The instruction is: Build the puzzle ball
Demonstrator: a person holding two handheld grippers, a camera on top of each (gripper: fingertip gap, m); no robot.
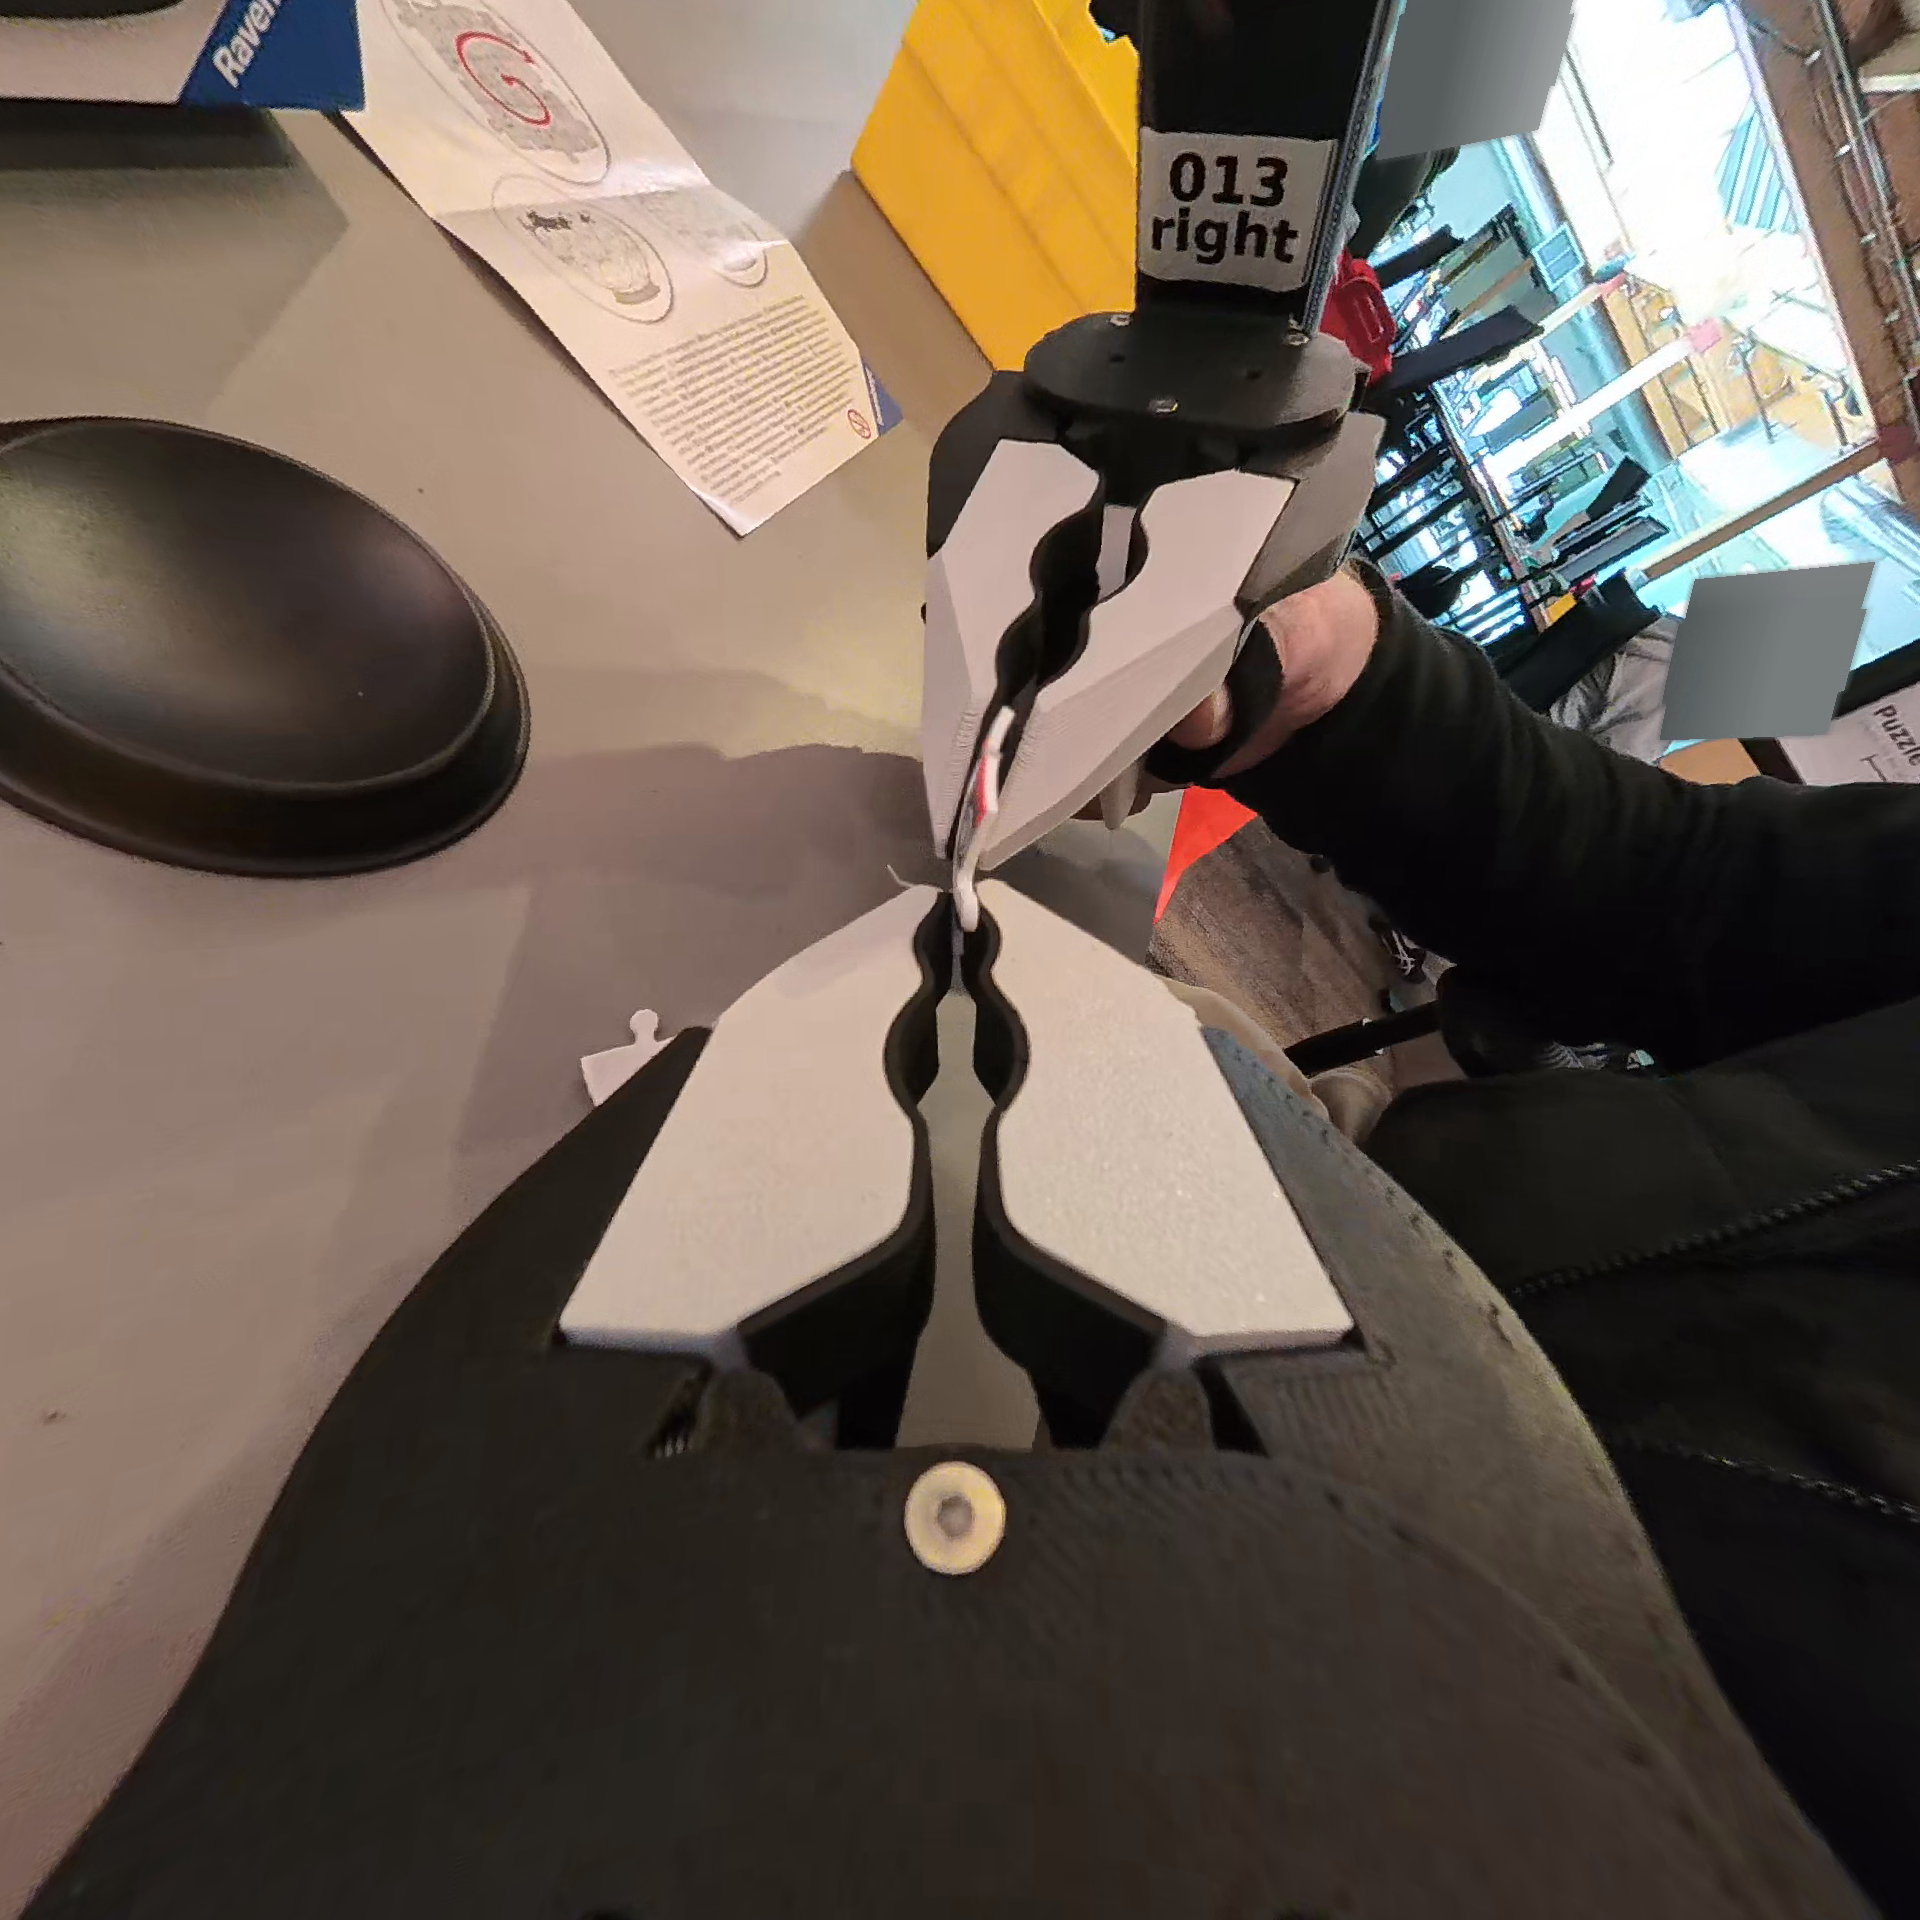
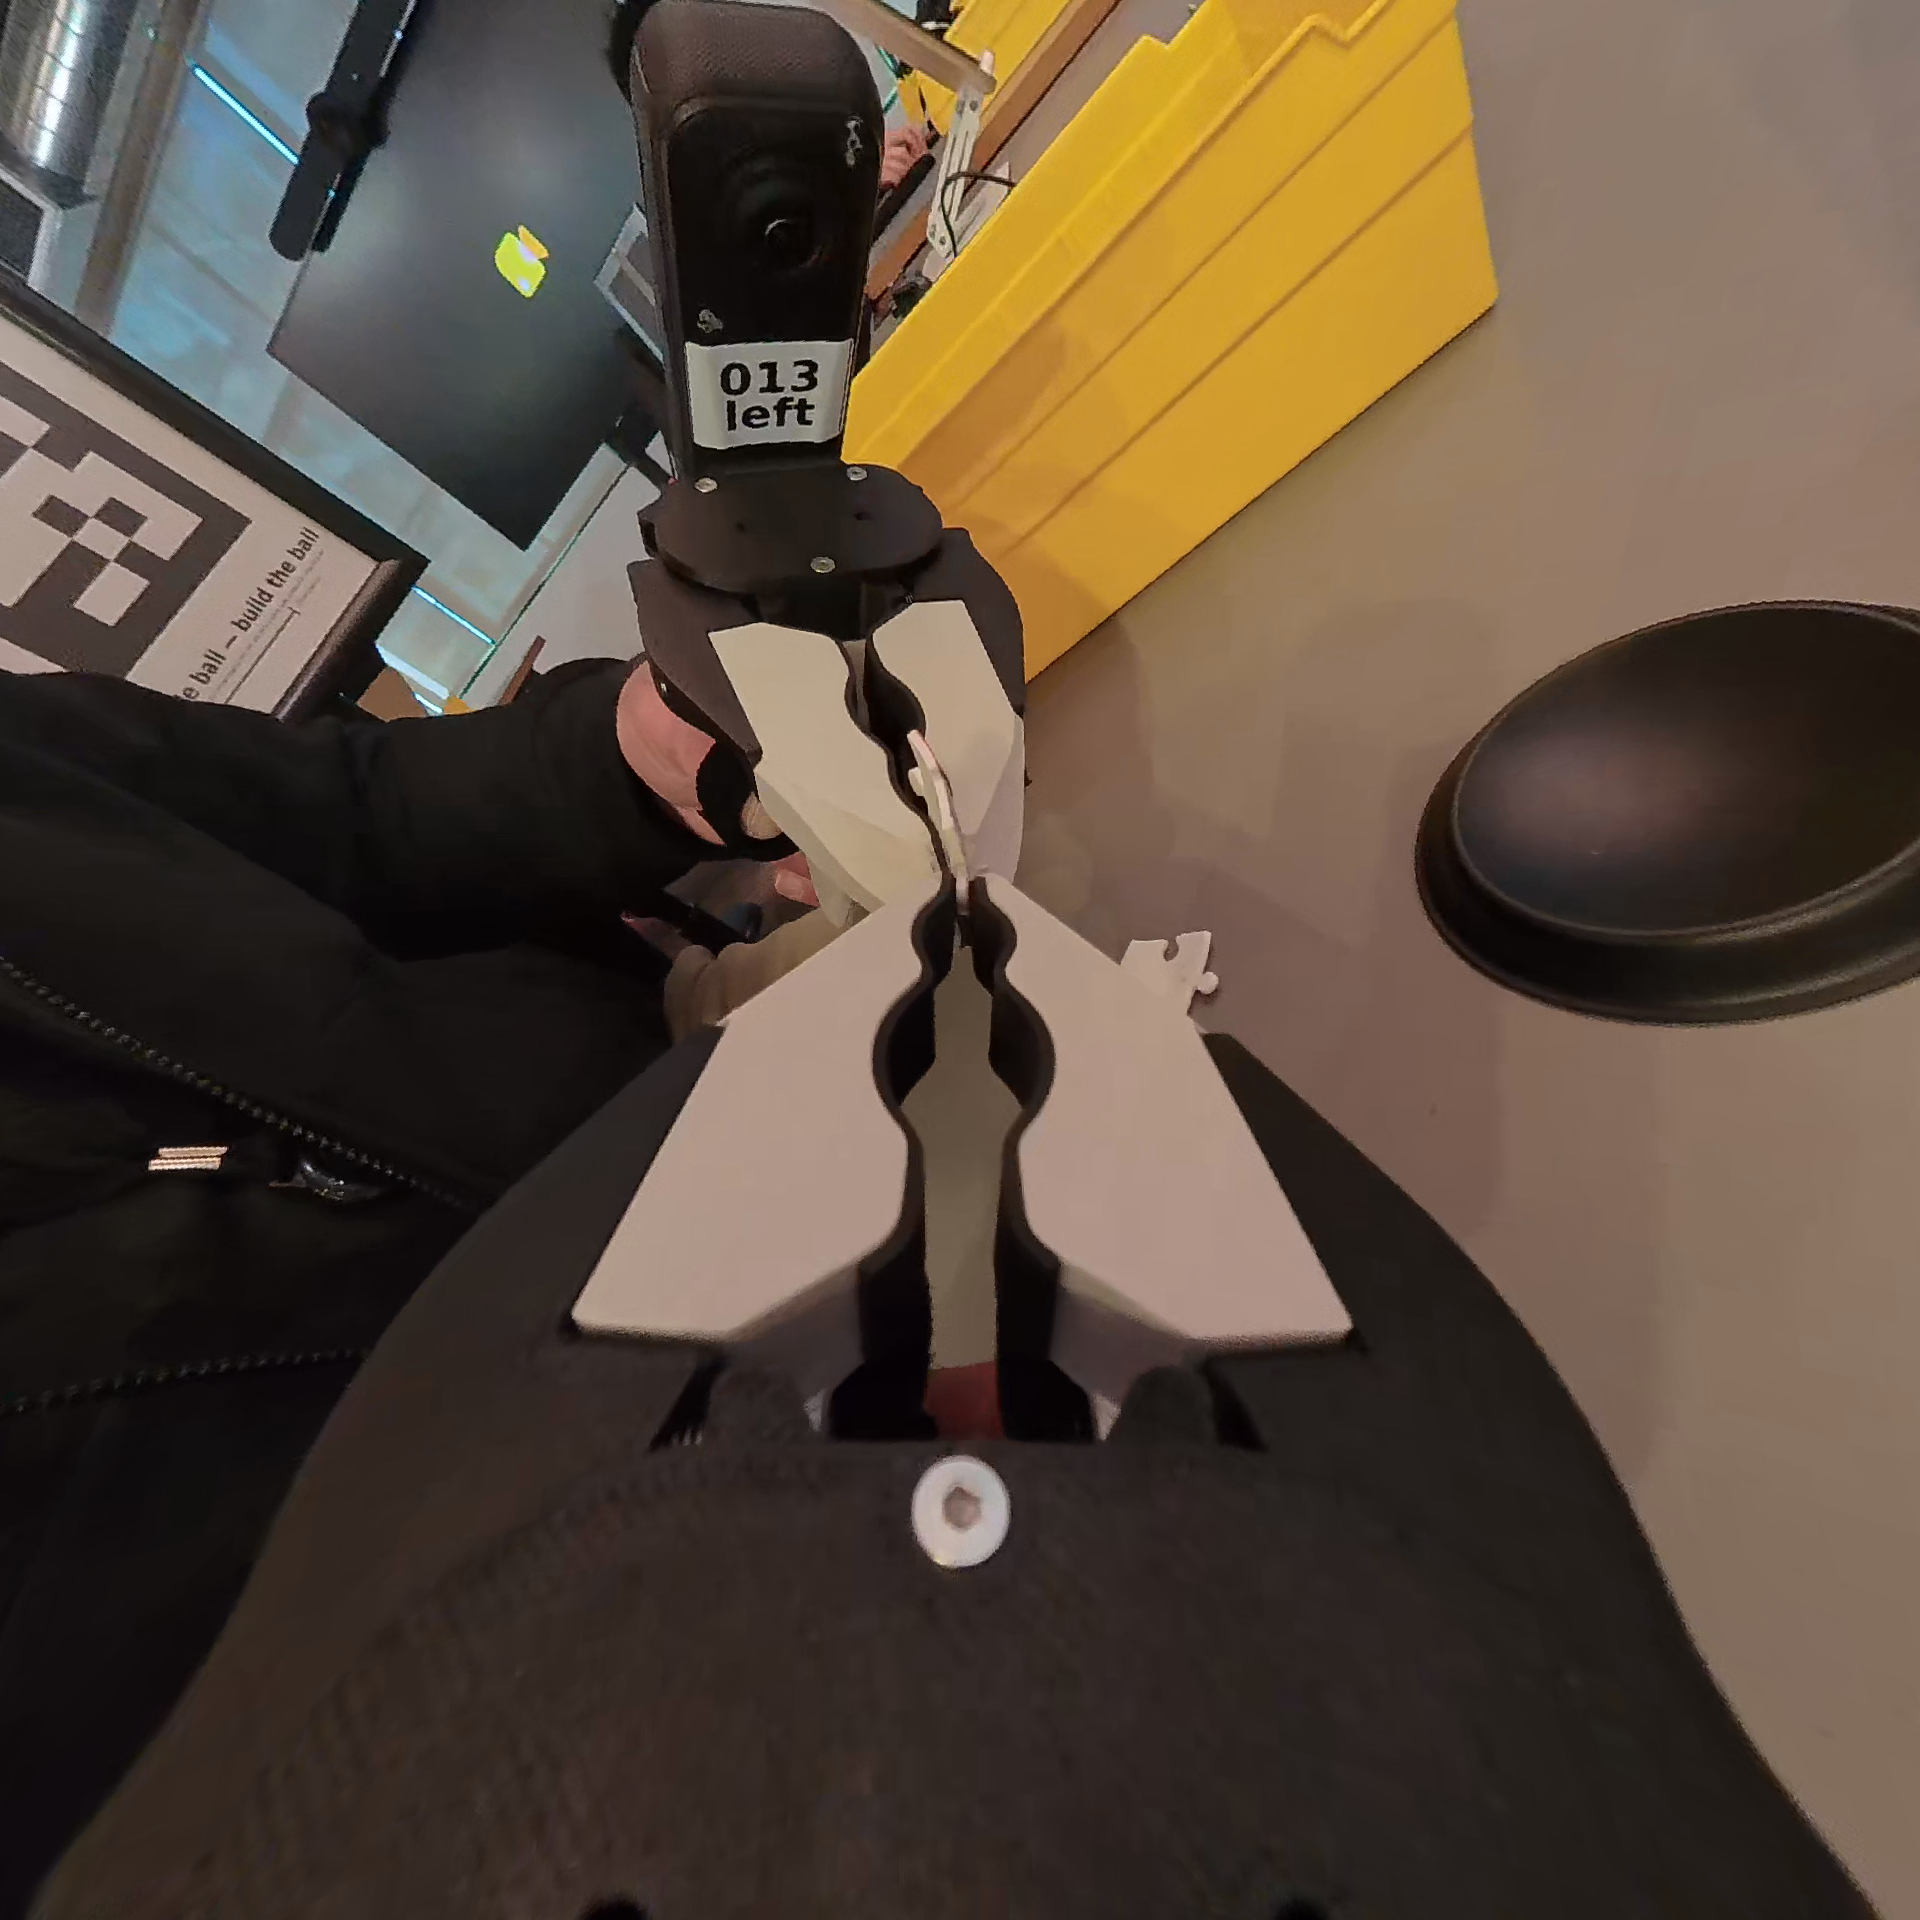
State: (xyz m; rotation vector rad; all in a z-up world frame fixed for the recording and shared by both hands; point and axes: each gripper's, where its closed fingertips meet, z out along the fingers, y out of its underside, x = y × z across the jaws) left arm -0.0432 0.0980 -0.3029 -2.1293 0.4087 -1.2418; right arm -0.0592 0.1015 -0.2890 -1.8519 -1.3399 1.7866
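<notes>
Above grey table [image 1: 312,1039], left gripper [image 1: 961,914], right gripper [image 1: 966,842], pinching thin curved puzzle pieces [image 1: 971,894]

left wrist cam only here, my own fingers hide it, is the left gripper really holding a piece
Observer: Yes. The right wrist view shows the left gripper shut on a white piece, edge-on between its fingers.
Operator: does it reach the red-edged piece in the right gripper
Observer: The white piece's lower end reaches the right gripper's tips; whether the pieces touch is hidden.
Operator: what's behind my left gripper
Observer: A dark screen.
</notes>
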